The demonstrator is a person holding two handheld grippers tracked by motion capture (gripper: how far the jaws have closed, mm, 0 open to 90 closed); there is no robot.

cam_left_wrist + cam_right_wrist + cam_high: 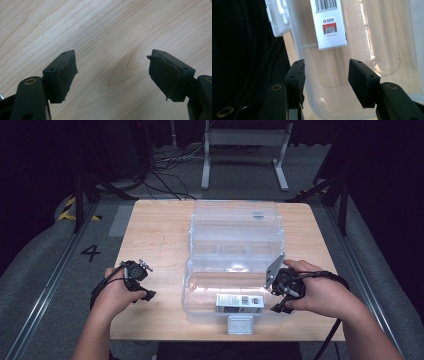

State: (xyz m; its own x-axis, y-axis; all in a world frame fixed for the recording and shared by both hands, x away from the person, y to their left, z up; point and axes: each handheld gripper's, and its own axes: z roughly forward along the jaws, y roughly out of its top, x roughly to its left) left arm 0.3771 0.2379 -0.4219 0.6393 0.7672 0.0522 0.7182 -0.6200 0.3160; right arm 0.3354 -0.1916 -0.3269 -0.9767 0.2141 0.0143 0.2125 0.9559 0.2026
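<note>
White box [239, 303] lying flat inside the clear bin [200, 285] on the table [155, 235], near its front wall. Right gripper [325, 82] fingers open above the bin; left gripper [112, 75] fingers open, empty.

Light falls from overhead onto the wooden table [155, 235], bright against a dark, murky room. Glare whitens the clear plastic box [235, 245] along its near wall. The high view is soft and low in detail. Both gripper views are sharper on the wood grain; the near jaws blur slightly
</note>
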